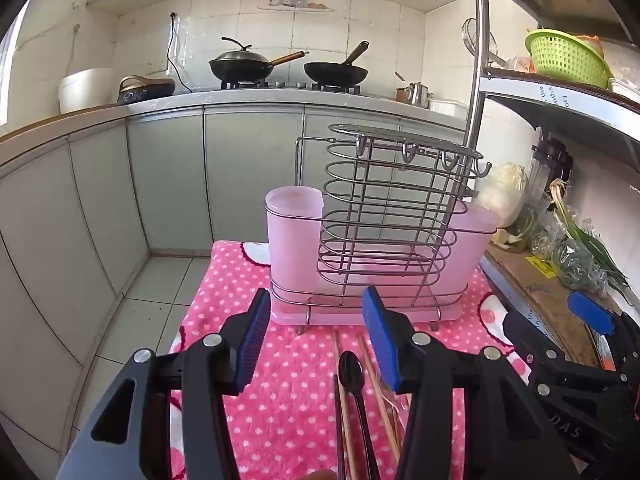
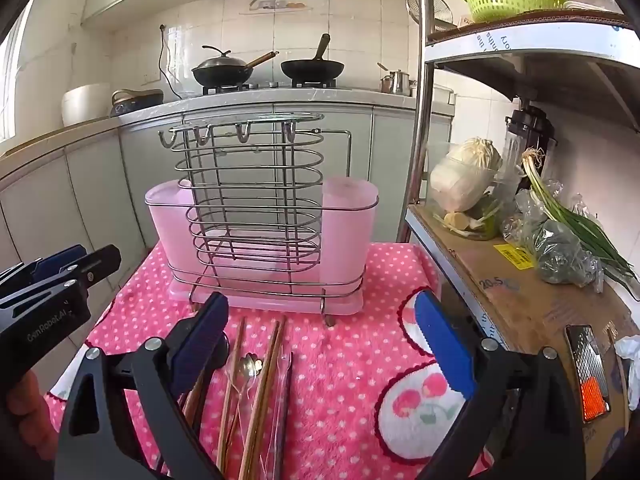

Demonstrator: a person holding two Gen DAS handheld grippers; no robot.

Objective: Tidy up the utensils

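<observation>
Step in hand: approach, nothing picked up yet. Utensils lying loose on the pink cloth (image 2: pixel 340 300) covering the desk, just in front of the rack (image 2: pixel 260 216): chopsticks (image 2: pixel 266 364), black spoon (image 1: pixel 351 372), pale spoon (image 2: pixel 246 366). Rack empty, standing upright. Left gripper (image 1: pixel 318 340) hovering over the black spoon, fingers apart, clamped on nothing. Right gripper (image 2: pixel 324 344) hovering over the chopsticks, fingers wide apart, empty. Next move, by judgement: lower one gripper, straddle a single utensil, close, lift, drop into a pink cup (image 2: pixel 348 216) of the rack.
</observation>
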